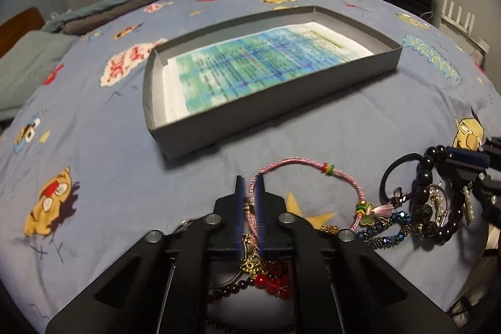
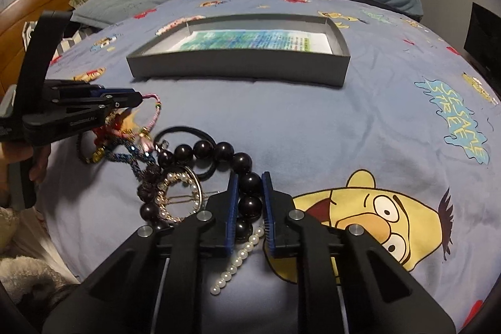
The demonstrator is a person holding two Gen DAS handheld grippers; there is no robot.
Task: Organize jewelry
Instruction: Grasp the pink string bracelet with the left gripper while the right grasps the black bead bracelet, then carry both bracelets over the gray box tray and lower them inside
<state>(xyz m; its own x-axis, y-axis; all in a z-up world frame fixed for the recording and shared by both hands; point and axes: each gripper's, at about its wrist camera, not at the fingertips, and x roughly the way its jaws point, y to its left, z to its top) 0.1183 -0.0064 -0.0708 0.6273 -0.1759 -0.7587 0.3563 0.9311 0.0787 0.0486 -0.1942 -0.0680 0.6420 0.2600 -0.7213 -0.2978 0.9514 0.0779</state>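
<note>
**Both grippers pinched on jewelry**

Our left gripper (image 1: 249,187) is nearly closed on the pink cord (image 1: 294,162); our right gripper (image 2: 250,182) clamps the dark beads (image 2: 249,182). The pile lies on the bed (image 1: 125,152), near the box (image 1: 238,124). Cord limp and light; beads hard, slippery, heavier, so grip between beads.

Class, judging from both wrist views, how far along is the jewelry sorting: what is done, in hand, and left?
Done: nothing; the grey box holds only a printed sheet.
In hand: left gripper pinches the pink braided bracelet; right gripper clamps the dark bead bracelet.
Left: the pearl strand, hair tie and remaining pile.
</note>
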